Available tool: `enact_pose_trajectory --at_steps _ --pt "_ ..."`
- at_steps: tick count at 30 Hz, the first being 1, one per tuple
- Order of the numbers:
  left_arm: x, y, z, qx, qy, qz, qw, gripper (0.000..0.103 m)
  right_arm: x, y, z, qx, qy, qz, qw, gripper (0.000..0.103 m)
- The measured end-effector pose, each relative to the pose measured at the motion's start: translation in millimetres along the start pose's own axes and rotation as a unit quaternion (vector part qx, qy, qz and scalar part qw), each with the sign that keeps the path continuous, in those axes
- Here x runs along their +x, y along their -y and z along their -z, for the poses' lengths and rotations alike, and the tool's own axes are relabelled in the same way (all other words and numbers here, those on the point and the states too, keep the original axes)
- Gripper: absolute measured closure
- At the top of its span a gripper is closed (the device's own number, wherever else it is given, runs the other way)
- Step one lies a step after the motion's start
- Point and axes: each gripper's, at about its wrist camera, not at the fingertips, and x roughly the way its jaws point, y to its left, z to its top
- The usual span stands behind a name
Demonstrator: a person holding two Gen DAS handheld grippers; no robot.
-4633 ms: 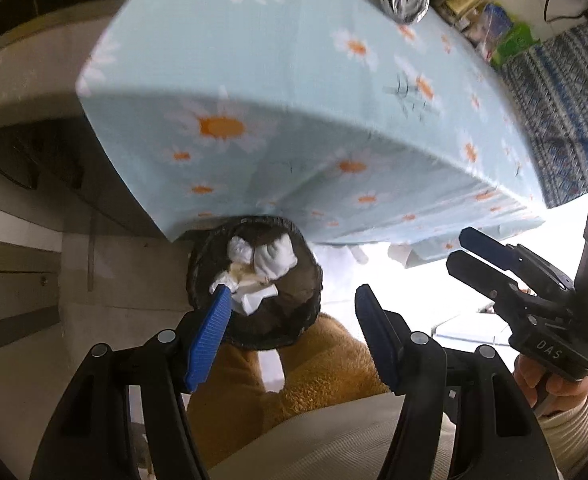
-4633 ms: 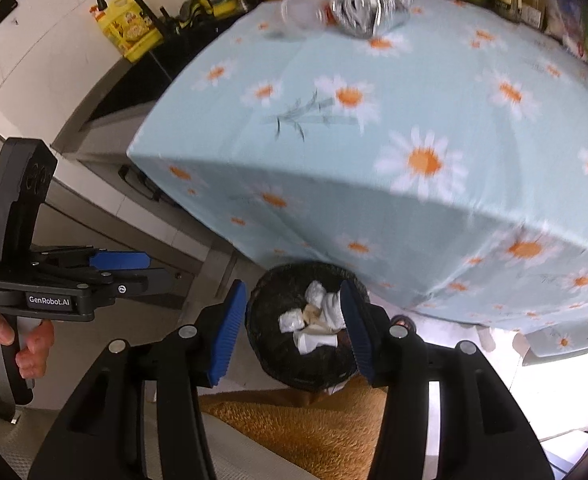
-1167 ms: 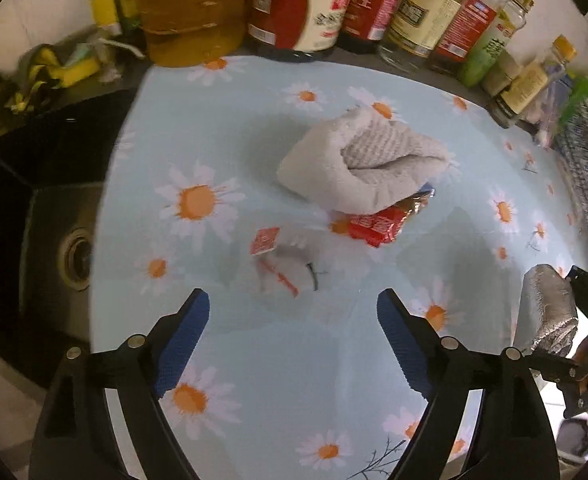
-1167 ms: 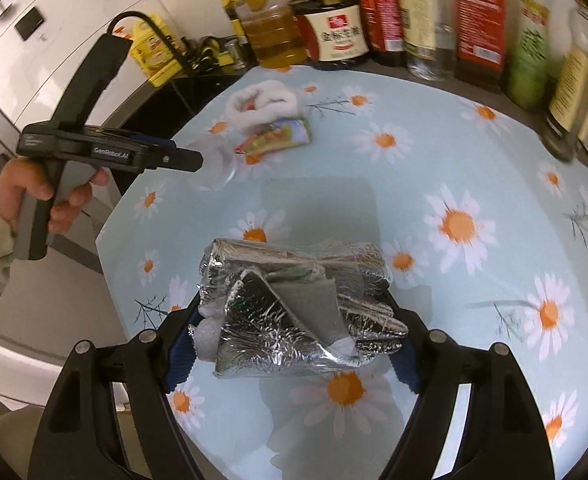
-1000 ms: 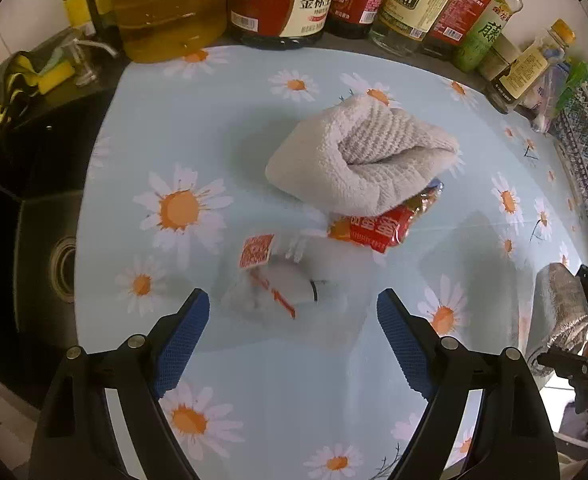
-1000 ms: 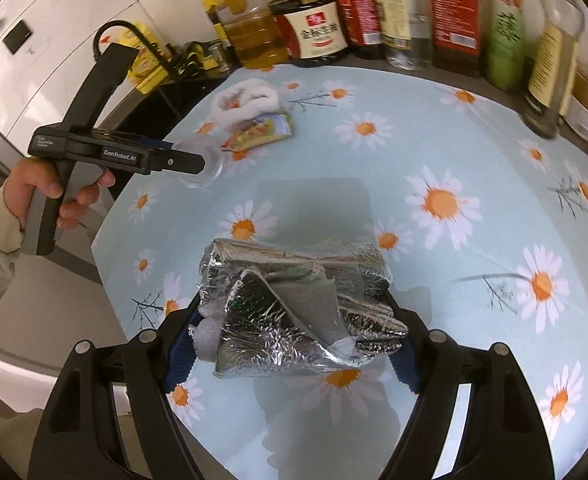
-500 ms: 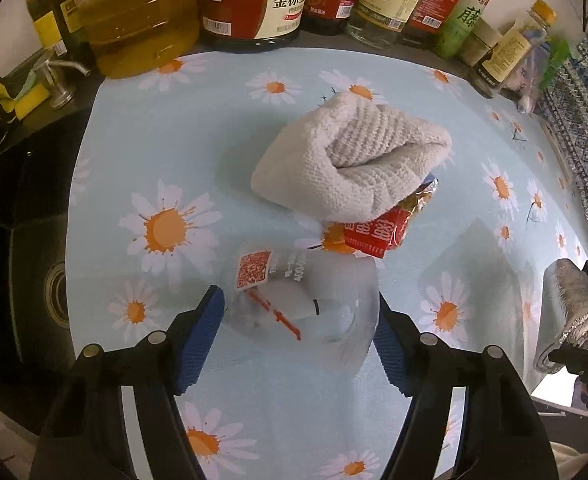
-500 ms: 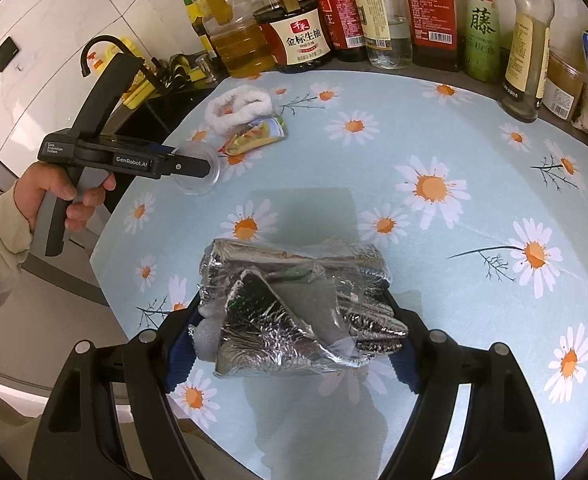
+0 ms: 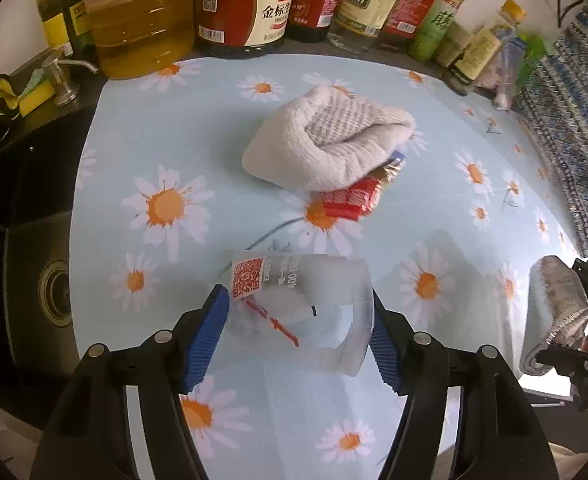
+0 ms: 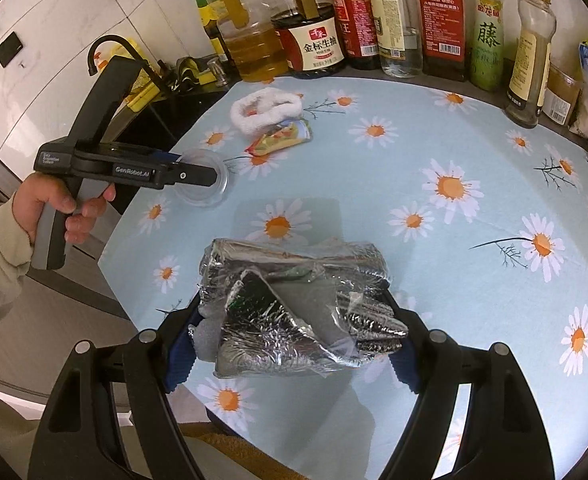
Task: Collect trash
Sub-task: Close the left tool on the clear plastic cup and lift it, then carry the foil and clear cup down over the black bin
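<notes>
The desk cloth (image 9: 222,128) is pale blue with white, orange-centred daisies. On it lie a white ribbed towel (image 9: 325,144) and a red and gold wrapper (image 9: 353,198). The clear cup (image 9: 305,312) carries a red code label. The foil bag (image 10: 297,304) is crinkled silver.

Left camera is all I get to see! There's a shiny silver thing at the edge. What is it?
Observer: A crumpled foil wrapper, clamped in the right gripper above the tablecloth.
Operator: Is my cup grabbed?
Observer: From the right camera, the left gripper closes on the clear plastic cup, beside the table's near-left edge.
Operator: What's under the towel?
Observer: The right camera shows a yellow-green side of the snack packet sticking out beside the white towel.
</notes>
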Motion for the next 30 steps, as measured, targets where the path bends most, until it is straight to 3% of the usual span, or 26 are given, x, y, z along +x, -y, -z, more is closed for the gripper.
enact_pose_trajectory --at_steps 12,30 --pt "-44 11 59 0.007 0.035 0.035 0.9988 0.039 2 -42 19 -0.001 0.001 0.007 1.000 0.025" --pt "-94 25 159 0.015 0.059 0.078 0.9951 0.039 15 -114 88 -0.001 -0.030 0.016 0.999 0.025"
